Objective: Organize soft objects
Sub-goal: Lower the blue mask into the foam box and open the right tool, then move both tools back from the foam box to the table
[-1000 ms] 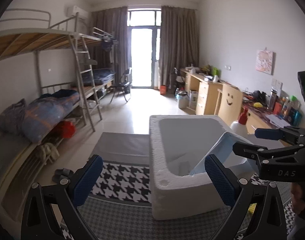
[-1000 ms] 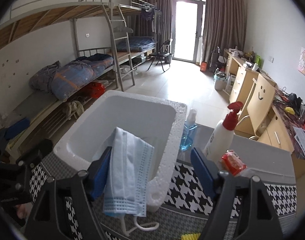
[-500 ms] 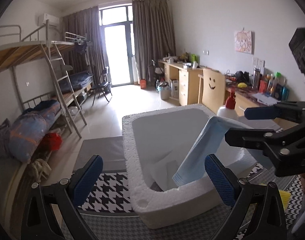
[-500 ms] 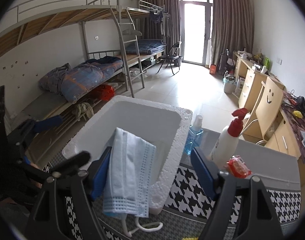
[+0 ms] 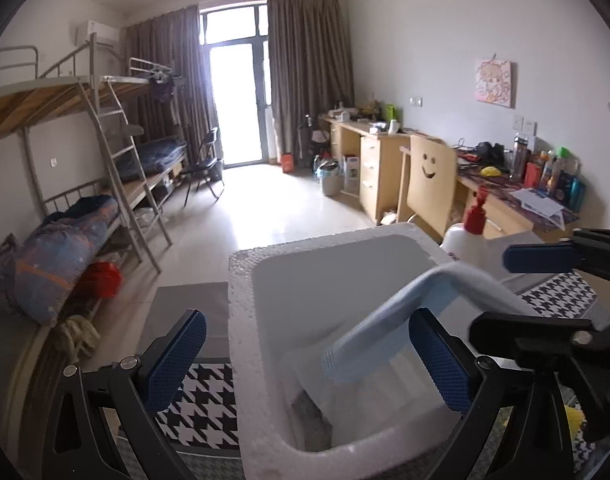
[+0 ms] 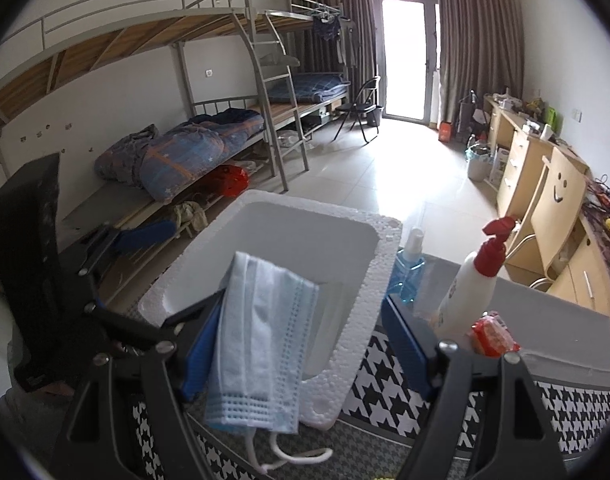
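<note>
Blue textured pads line the black plastic fingers [image 5: 176, 354] of the left gripper [image 5: 305, 356], which stand wide apart with nothing between them. They hover over the near left part of a white foam box [image 5: 241, 320], a thick-walled rectangular tub with a pebbly bead texture on its rim and a smooth hollow inside. Under the box lies a cloth [image 5: 201, 412] printed in black-and-white houndstooth, with a plain grey mat [image 5: 189, 304] beyond it.

Further right, the face mask [image 6: 261, 340] hangs as a folded, pleated strip of pale blue fabric with stitched dotted edges. It is draped over the left finger [image 6: 201, 352] of the right gripper [image 6: 305, 344], whose fingers are spread wide, so the mask is hooked on one pad rather than pinched. Its lower end dangles over the near rim of the box, and its white elastic loops [image 6: 289, 454] curl down onto the cloth. From the left wrist view the same mask reaches out over the hollow of the box.

Right of the box stand a small clear bottle of blue liquid [image 6: 407, 276] with a white cap, then a white plastic spray bottle [image 6: 469, 292] with a red trigger head. Just beside that sits a crinkled red packet [image 6: 493, 336]; its print is too blurred to read. On the far right, a wooden chair back [image 6: 561, 196] carries a painted smiley face.
</note>
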`<control>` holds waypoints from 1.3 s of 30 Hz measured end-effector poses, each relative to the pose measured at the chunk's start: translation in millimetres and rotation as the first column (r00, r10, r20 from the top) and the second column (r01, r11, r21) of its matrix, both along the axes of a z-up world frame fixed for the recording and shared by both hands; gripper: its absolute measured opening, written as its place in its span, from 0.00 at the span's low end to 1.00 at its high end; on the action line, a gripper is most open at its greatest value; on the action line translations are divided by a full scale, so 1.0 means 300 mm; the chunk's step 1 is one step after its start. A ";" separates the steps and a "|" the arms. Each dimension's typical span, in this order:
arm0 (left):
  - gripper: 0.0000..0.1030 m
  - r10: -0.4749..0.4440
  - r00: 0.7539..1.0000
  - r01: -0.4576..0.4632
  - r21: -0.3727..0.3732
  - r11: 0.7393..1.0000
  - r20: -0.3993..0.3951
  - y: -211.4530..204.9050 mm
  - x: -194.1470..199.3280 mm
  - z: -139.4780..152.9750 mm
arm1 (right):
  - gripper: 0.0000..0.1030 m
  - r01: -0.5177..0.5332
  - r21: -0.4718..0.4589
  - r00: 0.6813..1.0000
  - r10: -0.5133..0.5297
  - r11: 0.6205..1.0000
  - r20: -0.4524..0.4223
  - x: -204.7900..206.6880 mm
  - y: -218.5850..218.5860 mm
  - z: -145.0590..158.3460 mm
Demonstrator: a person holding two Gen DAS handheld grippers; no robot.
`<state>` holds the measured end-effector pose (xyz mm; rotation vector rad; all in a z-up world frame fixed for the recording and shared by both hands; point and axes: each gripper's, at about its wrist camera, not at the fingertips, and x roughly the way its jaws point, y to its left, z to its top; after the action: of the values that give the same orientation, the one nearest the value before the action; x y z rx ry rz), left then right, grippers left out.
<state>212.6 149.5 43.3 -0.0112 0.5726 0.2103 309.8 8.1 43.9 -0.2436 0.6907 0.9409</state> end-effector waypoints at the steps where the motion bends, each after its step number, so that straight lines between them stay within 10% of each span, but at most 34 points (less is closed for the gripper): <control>1: 0.98 0.006 1.000 -0.006 0.002 1.000 -0.003 0.002 0.008 0.001 | 0.79 0.008 0.004 1.000 -0.008 1.000 0.004 0.000 -0.001 0.002; 39: 0.98 0.181 0.974 -0.180 -0.021 0.984 0.134 -0.009 -0.183 0.113 | 0.80 0.129 0.105 0.977 -0.145 0.986 0.156 -0.136 -0.124 0.084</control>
<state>157.9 146.8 77.2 -0.0861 0.4365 0.3808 269.1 -29.1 69.2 -0.1841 0.5041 0.8093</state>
